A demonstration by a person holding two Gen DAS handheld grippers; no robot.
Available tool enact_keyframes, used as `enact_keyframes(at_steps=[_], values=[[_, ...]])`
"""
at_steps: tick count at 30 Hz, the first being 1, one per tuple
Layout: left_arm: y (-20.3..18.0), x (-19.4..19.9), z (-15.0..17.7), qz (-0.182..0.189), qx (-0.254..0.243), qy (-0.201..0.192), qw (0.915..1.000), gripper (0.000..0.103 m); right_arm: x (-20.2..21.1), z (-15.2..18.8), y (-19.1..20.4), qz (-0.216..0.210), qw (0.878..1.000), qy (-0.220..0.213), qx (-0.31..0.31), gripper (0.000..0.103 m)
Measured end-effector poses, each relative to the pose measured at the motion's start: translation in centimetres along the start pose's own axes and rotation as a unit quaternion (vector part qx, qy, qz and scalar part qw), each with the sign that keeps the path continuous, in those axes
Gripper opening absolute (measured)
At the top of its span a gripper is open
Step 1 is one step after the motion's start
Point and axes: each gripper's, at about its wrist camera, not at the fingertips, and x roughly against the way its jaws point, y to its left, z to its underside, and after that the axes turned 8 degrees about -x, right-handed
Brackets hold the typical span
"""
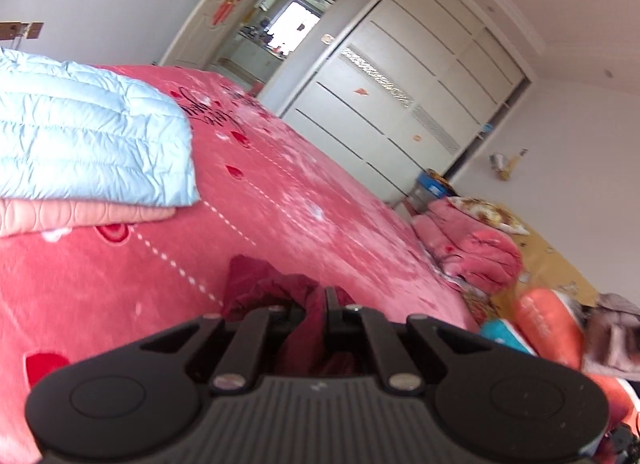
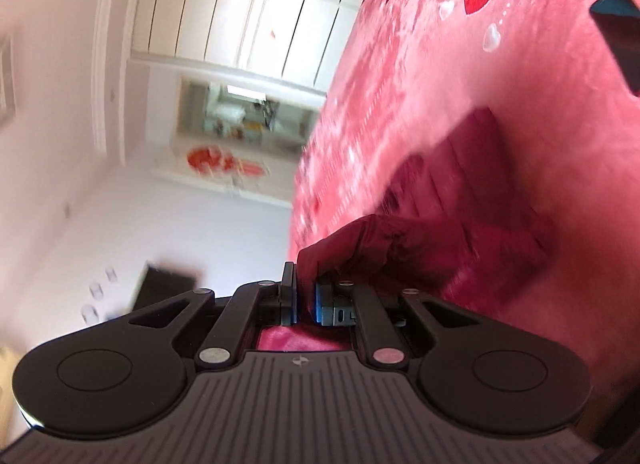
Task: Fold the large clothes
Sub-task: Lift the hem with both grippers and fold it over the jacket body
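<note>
Both claws, left gripper point(image 1: 316, 304) and right gripper point(image 2: 306, 296), were clamped on the dark red garment point(image 1: 260, 284), so you needed even tension toward twelve o'clock over the bed point(image 1: 320, 192).

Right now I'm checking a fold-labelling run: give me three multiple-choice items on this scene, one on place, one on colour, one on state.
1. Where does the blue jacket lie?
A. on a folded pink garment
B. on the floor
C. inside the wardrobe

2. What colour is the cloth in the grippers?
A. white
B. dark red
C. green

3. How is the right gripper?
A. wide open
B. shut on cloth
C. shut on nothing

Key: 1 A, pink folds show beneath it on the bed; 2 B, seen in both views; 3 B, fabric sits between its pads.
</note>
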Motion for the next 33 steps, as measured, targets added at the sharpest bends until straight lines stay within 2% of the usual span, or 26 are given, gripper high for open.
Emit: enact_keyframes(at_steps=[4,7,10,17,20,22,25,27,29,31,33], values=[[1.1,-5.6,-1.0,-0.031,0.013,0.01,0.9994,0.003,-4.3,-3.5,-1.1,0.007,0.999,-0.044,-0.005,0.012],[1.3,-9.8,-1.1,-0.053,0.003,0.025,0.9983,0.003,-6.9,-6.0,-2.5,0.017,0.998,-0.065,-0.009,0.012],[1.6,-12.9,-0.8,-0.067,0.001,0.037,0.9971,0.003,-9.0,-7.9,-3.7,0.044,0.995,-0.084,0.011,0.014],[2.6,-17.4,-0.3,-0.095,-0.002,0.063,0.9935,0.007,-11.2,-9.2,-7.1,0.073,0.992,-0.103,0.008,0.02],[3.0,-17.7,-0.2,-0.092,0.005,0.063,0.9938,0.01,-10.9,-8.7,-7.8,0.073,0.991,-0.11,0.005,0.041],[3.1,-17.7,-0.3,-0.091,0.006,0.064,0.9938,0.012,-10.5,-8.3,-7.8,0.069,0.99,-0.12,0.008,0.06],[2.9,-17.4,-0.5,-0.088,0.003,0.059,0.9943,0.016,-9.8,-7.7,-7.4,0.063,0.989,-0.135,0.019,0.069],[2.6,-17.1,-0.8,-0.09,-0.004,0.051,0.9946,0.027,-9.4,-7.3,-7.0,0.07,0.986,-0.144,0.042,0.072],[2.2,-16.5,-1.3,-0.088,-0.009,0.039,0.9953,0.035,-8.8,-6.8,-6.3,0.076,0.981,-0.162,0.071,0.082],[1.8,-16.0,-1.8,-0.094,-0.024,0.026,0.995,0.042,-8.4,-6.7,-5.6,0.077,0.976,-0.178,0.097,0.099],[1.1,-15.2,-2.4,-0.108,-0.046,0.006,0.9931,0.055,-8.2,-6.8,-5.0,0.079,0.972,-0.188,0.119,0.099]])
